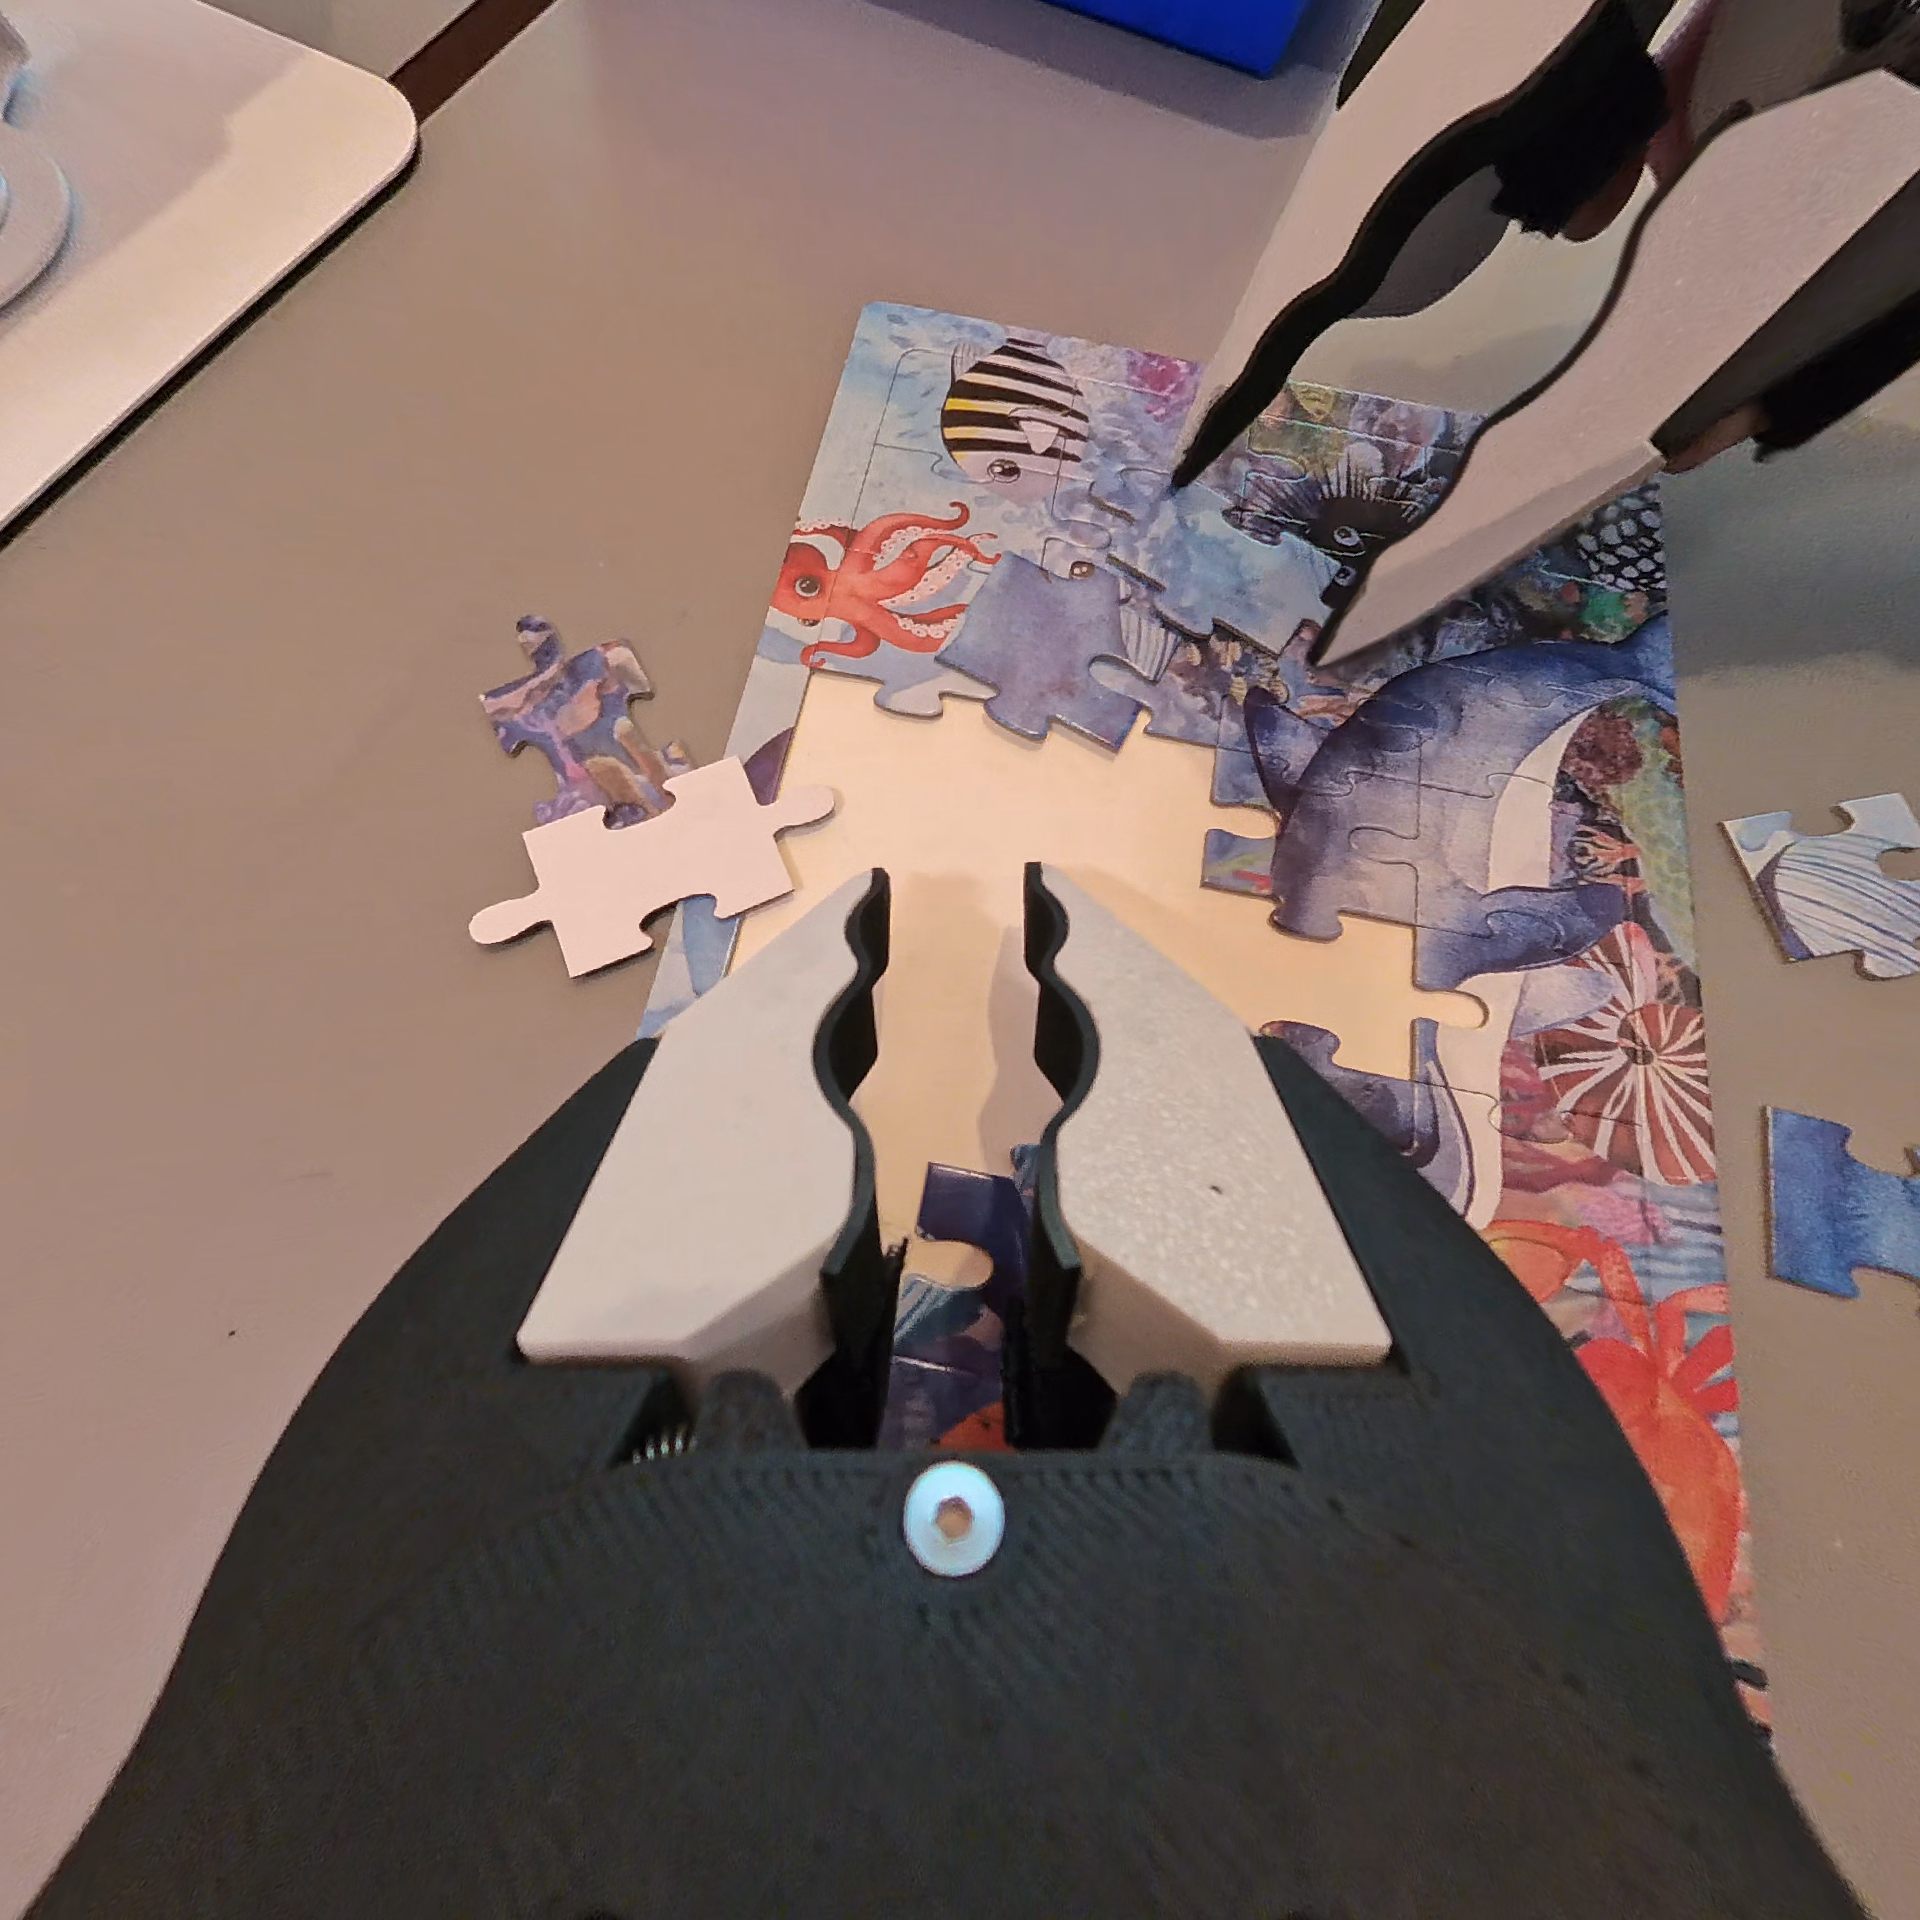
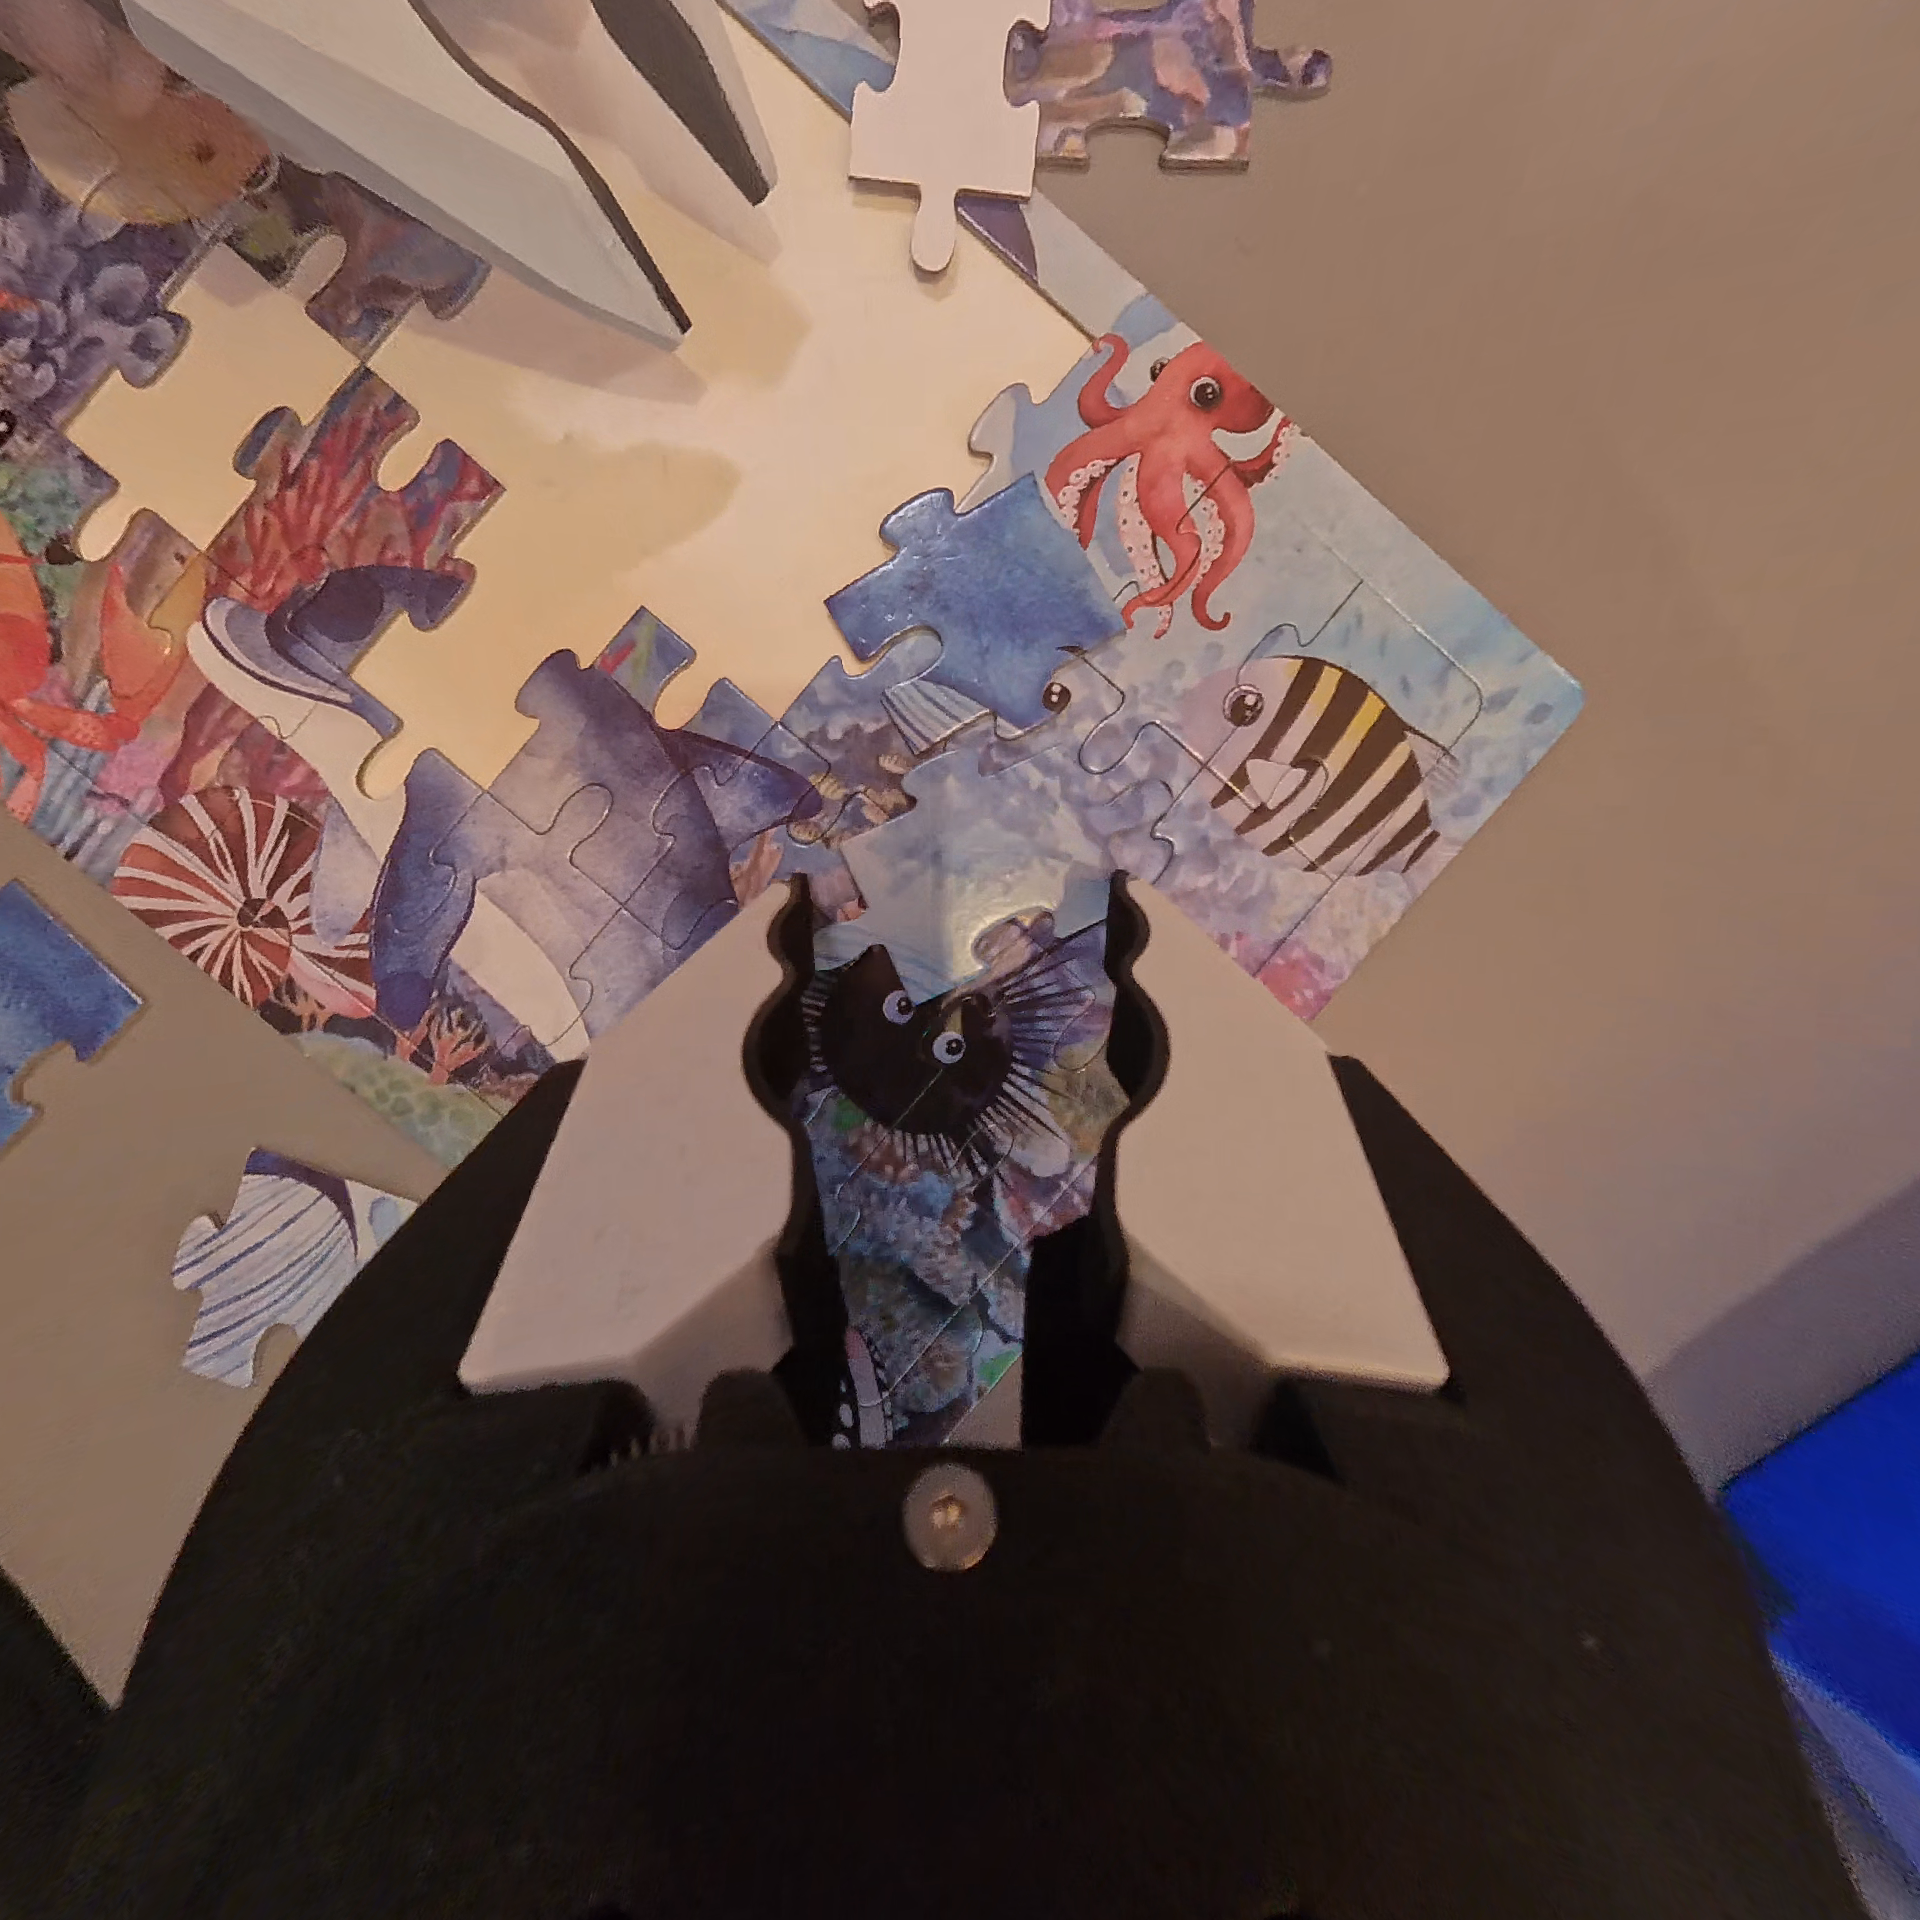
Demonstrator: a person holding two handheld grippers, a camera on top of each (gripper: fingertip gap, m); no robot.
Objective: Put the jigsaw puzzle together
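Note:
The sea-animal jigsaw point(image 1: 1455, 790) lies in its cream tray point(image 1: 1039, 831), partly filled, and also shows in the right wrist view point(image 2: 1320, 748). My right gripper point(image 2: 956, 883) has its tips against two opposite edges of a light blue piece point(image 2: 966, 852), beside the black sea urchin point(image 2: 914, 1060). It also shows in the left wrist view point(image 1: 1252, 566). My left gripper point(image 1: 956, 883) is open and empty over the bare tray. A darker blue piece point(image 1: 1029, 644) lies unseated by the red octopus point(image 1: 883, 571).
Loose pieces lie on the grey table: a white face-down one point(image 1: 655, 873) and a purple coral one point(image 1: 582, 717) to the left, a striped one point(image 1: 1829, 894) and a blue one point(image 1: 1839, 1195) to the right. A white slab point(image 1: 208, 187) and a blue object point(image 1: 1226, 31) lie at the far side.

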